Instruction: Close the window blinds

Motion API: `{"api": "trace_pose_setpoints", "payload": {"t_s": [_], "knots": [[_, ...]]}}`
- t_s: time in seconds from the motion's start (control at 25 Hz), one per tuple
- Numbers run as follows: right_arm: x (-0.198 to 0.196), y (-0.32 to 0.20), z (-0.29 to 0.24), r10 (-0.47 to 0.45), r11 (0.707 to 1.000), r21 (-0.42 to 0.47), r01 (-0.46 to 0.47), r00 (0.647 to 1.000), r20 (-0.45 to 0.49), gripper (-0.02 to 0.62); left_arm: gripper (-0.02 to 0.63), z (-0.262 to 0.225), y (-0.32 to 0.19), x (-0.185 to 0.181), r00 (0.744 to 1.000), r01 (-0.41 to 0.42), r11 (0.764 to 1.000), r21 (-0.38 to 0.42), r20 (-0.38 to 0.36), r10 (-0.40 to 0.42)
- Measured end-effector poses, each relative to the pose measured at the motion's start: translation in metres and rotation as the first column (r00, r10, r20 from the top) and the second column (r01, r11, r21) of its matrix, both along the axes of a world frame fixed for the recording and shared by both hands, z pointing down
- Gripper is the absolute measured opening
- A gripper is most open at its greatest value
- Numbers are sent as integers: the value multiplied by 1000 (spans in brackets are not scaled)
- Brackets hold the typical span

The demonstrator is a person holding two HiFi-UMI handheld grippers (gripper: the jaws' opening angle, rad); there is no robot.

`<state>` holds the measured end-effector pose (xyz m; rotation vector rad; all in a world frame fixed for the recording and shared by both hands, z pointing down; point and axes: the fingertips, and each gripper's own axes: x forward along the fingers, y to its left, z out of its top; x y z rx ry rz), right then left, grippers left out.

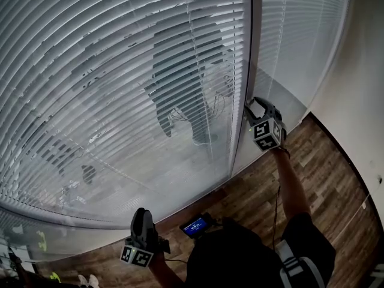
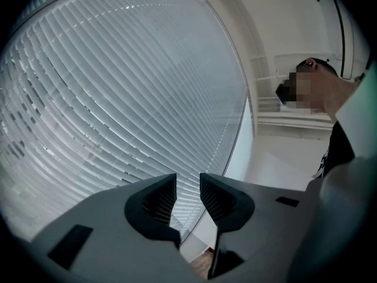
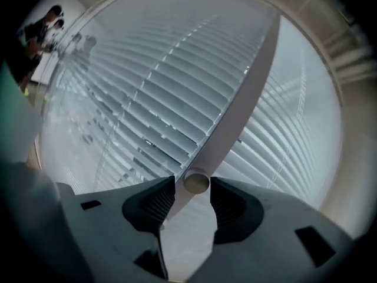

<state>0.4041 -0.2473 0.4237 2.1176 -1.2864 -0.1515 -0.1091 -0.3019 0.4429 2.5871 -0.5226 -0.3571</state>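
Looks nearly done to me: the blinds (image 1: 120, 71) hang full-length over the window with a few see-through gaps low left, the right gripper (image 3: 194, 196) has its jaws apart around the tilt wand (image 3: 235, 111) at their right edge, not pinching, and the left gripper (image 2: 187, 193) is slightly parted and empty.

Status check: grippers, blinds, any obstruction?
Left gripper open, empty, low. Right gripper open, round knob on window frame between jaws, not clamped. Blinds down, slats angled. Nothing blocking.
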Motion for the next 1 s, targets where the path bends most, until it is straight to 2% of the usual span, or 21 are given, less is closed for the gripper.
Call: {"api": "trace_pose_setpoints", "payload": {"t_s": [0.08, 0.16, 0.2, 0.28, 0.36, 0.44, 0.52, 0.6, 0.68, 0.72, 0.76, 0.8, 0.88, 0.92, 1.0], "knots": [[-1, -1, -6, 30, 998, -47, -35, 995, -96, 175, 123, 0, 0, 2, 1000, -2, 1000, -1, 2, 2], [0, -1, -9, 40, 996, -77, -52, 987, -153, 155, 123, 1, -1, 3, 1000, -1, 1000, -1, 2, 1], [1, -1, -8, 42, 994, -90, -58, 985, -165, 132, 123, 1, -1, 2, 1000, 1, 1000, -1, 0, -1], [3, 1, -5, 44, 994, -96, -57, 990, -135, 130, 123, 1, -2, 2, 1000, 5, 1000, 0, -4, -5], [6, 0, -1, 31, 998, -49, -31, 999, -11, 129, 123, 3, -3, 2, 1000, 5, 1000, -1, -3, -5], [12, -1, 7, -3, 999, 40, -5, 981, 192, 129, 123, 4, -3, 4, 1000, 1, 1000, -2, -3, -1], [17, -1, 10, -42, 992, 123, -7, 918, 394, 129, 123, 4, -3, 6, 1000, -3, 1000, -4, -3, 3], [20, -1, 11, -90, 982, 188, -20, 826, 556, 129, 123, 4, -3, 8, 1000, -6, 1000, -7, -3, 6], [20, -2, 11, -145, 971, 239, -19, 746, 650, 129, 123, 3, -3, 10, 1000, -12, 1000, -7, -4, 12], [19, -2, 11, -162, 969, 249, -7, 740, 652, 129, 123, 2, -3, 11, 1000, -15, 1000, -7, -4, 15], [18, -2, 11, -161, 971, 240, 10, 770, 617, 129, 123, 3, -2, 11, 1000, -18, 1000, -5, -4, 18], [17, 0, 10, -138, 977, 211, 24, 827, 545, 135, 123, 3, -1, 11, 1000, -21, 1000, -4, -4, 21], [15, 3, 8, -64, 993, 115, 27, 943, 328, 161, 123, 4, -1, 13, 1000, -25, 1000, -2, -2, 25], [14, 5, 8, -38, 998, 66, 24, 975, 220, 169, 123, 4, 0, 14, 1000, -26, 1000, -2, 0, 26], [11, 4, 8, -20, 1000, -6, 21, 998, 60, 169, 123, 5, 1, 16, 1000, -29, 1000, -2, 2, 29]]}}
